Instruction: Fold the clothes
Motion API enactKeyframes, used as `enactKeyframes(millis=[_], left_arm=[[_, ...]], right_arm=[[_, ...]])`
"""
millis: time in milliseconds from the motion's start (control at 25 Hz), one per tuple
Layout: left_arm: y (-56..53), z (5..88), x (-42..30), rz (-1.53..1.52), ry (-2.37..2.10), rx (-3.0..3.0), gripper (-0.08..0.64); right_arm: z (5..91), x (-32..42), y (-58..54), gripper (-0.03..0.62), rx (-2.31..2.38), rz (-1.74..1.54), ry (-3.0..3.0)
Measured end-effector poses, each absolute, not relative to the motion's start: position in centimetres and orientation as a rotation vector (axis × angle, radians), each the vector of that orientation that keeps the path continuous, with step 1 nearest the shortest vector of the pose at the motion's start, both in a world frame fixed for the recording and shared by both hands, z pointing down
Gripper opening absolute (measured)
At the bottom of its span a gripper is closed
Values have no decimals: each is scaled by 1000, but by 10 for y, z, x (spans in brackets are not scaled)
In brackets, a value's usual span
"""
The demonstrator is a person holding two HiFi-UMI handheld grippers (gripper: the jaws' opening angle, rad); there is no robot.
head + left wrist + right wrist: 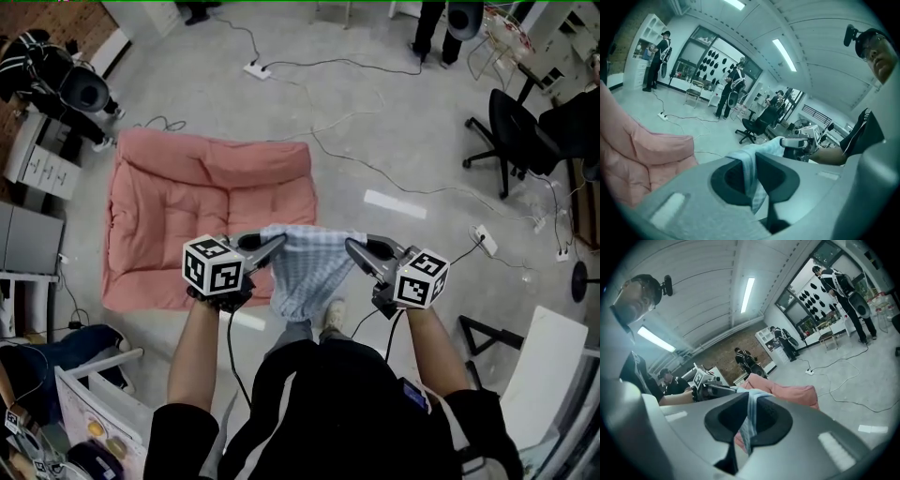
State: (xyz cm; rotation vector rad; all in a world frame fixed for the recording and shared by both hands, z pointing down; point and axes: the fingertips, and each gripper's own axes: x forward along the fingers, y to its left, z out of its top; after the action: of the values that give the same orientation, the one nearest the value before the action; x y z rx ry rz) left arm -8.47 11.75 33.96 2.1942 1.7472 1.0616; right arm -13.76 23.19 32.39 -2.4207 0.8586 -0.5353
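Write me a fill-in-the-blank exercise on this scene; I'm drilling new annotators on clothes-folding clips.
1. The left gripper and the right gripper are each ____ on the checked garment.
2. The garment hangs in the air between them, not lying on the ____ quilted mat.
3. The office chair at the head view's upper right is ____.
Missing words: shut; pink; black.

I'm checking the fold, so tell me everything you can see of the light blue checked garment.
The light blue checked garment looks like thin, soft woven cloth. It hangs off the floor, its top edge stretched between the left gripper and the right gripper, both shut on it, the rest drooping in loose folds.
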Motion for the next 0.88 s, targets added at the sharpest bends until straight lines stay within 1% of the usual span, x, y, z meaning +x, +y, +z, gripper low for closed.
enactKeyframes(millis=[240, 880], left_arm=[[168, 306, -90, 1009, 1871, 2149, 28], [358, 312, -144, 1066, 2292, 1886, 29]], right_arm=[[289, -149, 279, 18, -2492, -449, 774], [275, -233, 448, 18, -2598, -333, 314]])
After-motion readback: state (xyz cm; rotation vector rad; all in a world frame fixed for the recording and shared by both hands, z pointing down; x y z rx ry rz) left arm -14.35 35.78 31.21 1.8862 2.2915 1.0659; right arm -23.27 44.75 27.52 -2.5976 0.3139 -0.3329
